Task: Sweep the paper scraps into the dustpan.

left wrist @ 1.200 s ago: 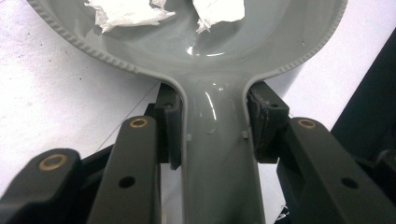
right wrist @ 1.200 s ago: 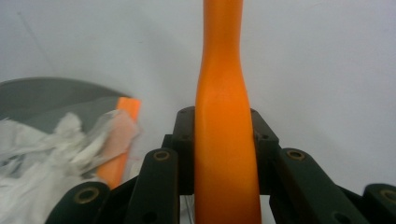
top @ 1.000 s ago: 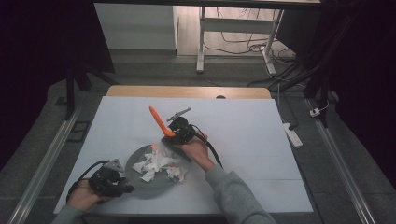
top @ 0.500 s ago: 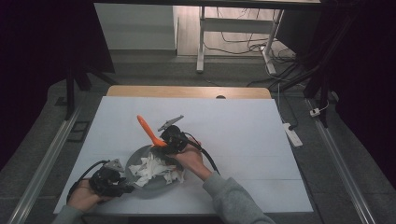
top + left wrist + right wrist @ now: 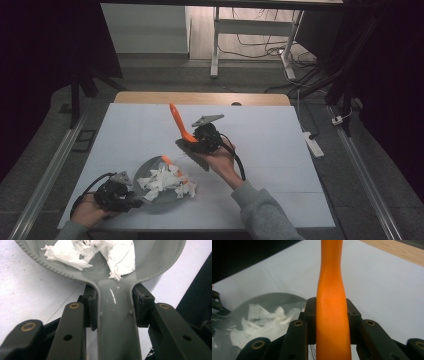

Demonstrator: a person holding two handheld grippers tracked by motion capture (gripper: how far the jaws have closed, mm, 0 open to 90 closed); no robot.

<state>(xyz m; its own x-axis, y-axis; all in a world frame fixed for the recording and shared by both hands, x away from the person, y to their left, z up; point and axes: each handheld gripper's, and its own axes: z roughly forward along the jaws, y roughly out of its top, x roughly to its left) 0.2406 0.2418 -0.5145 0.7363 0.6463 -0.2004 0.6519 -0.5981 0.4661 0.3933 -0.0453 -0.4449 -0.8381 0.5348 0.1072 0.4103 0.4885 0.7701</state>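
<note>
The right gripper, pinching the orange brush handle, has lifted away toward one o'clock from the grey dustpan. The dustpan stays put with its paper scraps, its handle clamped by the left gripper at seven o'clock.

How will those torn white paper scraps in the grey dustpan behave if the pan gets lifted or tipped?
The paper scraps look thin and crumpled, so probably very light and floppy. They lie loose in the shallow dustpan, likely to slide or flutter out if tipped. A few sit near the rim, so those may spill first.
</note>
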